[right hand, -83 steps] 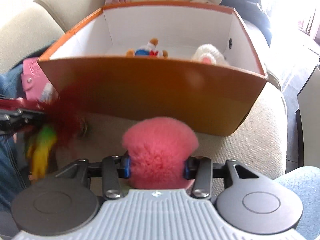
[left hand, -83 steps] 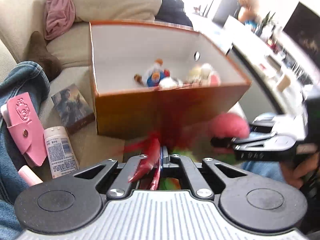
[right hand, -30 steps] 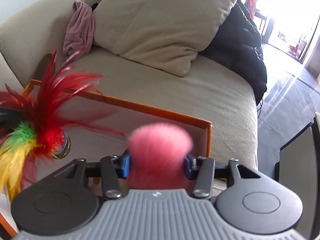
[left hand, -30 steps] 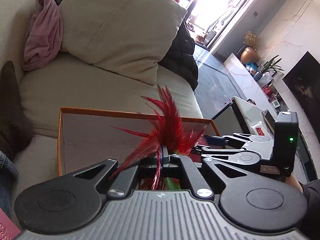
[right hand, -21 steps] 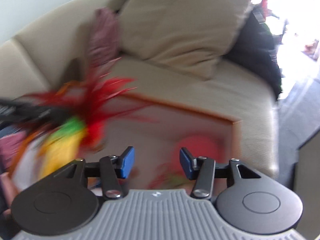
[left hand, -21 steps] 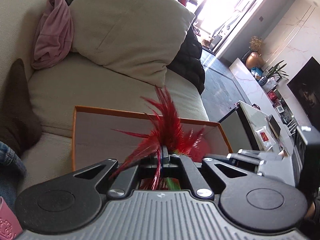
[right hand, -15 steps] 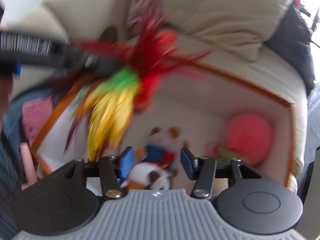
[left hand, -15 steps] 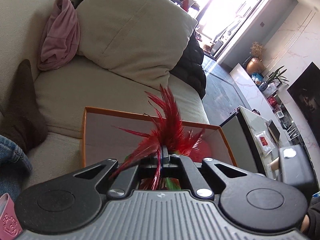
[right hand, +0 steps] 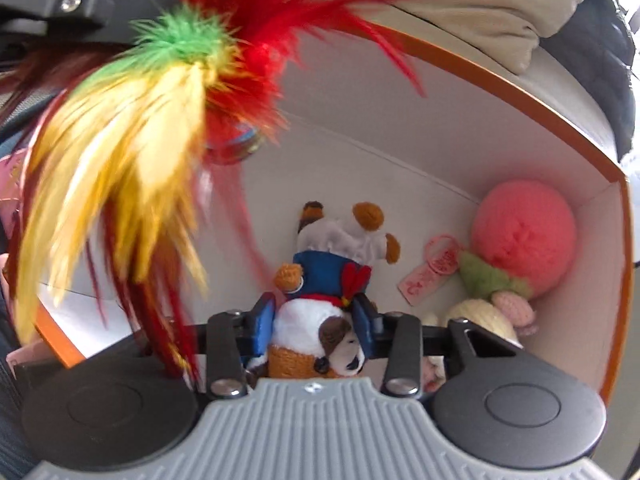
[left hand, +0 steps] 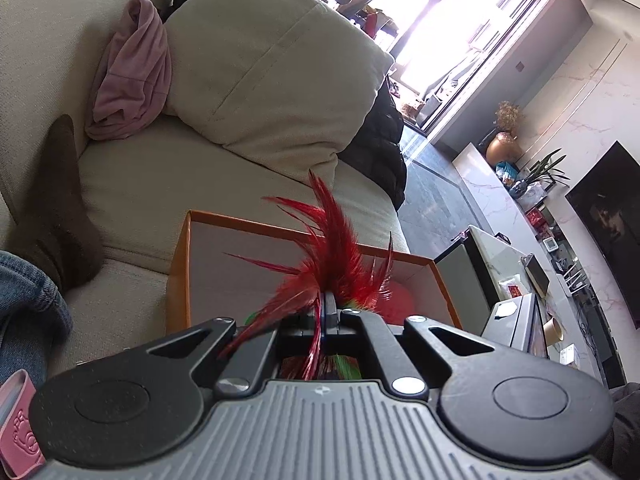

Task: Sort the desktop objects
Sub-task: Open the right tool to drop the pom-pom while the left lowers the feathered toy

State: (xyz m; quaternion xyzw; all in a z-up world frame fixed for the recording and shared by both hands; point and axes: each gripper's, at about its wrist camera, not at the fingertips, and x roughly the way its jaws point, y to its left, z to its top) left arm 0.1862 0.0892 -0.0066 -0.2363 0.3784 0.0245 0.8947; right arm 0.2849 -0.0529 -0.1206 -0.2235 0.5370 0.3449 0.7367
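Clamped together on the quills of a feather shuttlecock (left hand: 328, 264) are the left tongs (left hand: 329, 312), held above the near rim of the orange box (left hand: 180, 264), probably so that the feathers can be let go straight down into it and not catch on the wall. Seen from the right wrist, the same shuttlecock (right hand: 172, 80) hangs over the left part of the box (right hand: 520, 104), yellow and green plumes drooping, red ones fanned out, a small round weight showing beneath. Further right, standing apart and empty, are the right tongs (right hand: 316, 330), low inside the box, straddling a plush toy in a blue coat (right hand: 332, 276) without, as far as can be told, pressing on it. Right of that lies a pink tag (right hand: 430, 276), then a pale knitted toy (right hand: 480, 316), then a pink pompom (right hand: 524, 236) resting in the far right corner, likely sorted already. No bench here: the box sits on a beige sofa (left hand: 168, 184), with a pink cloth (left hand: 132, 72) at far left, a big cream cushion (left hand: 272, 80) behind, a dark jacket (left hand: 384, 128) to its right, and beyond that a bright window (left hand: 452, 32), a marble-topped cabinet (left hand: 492, 184) and a dark screen (left hand: 608, 208).
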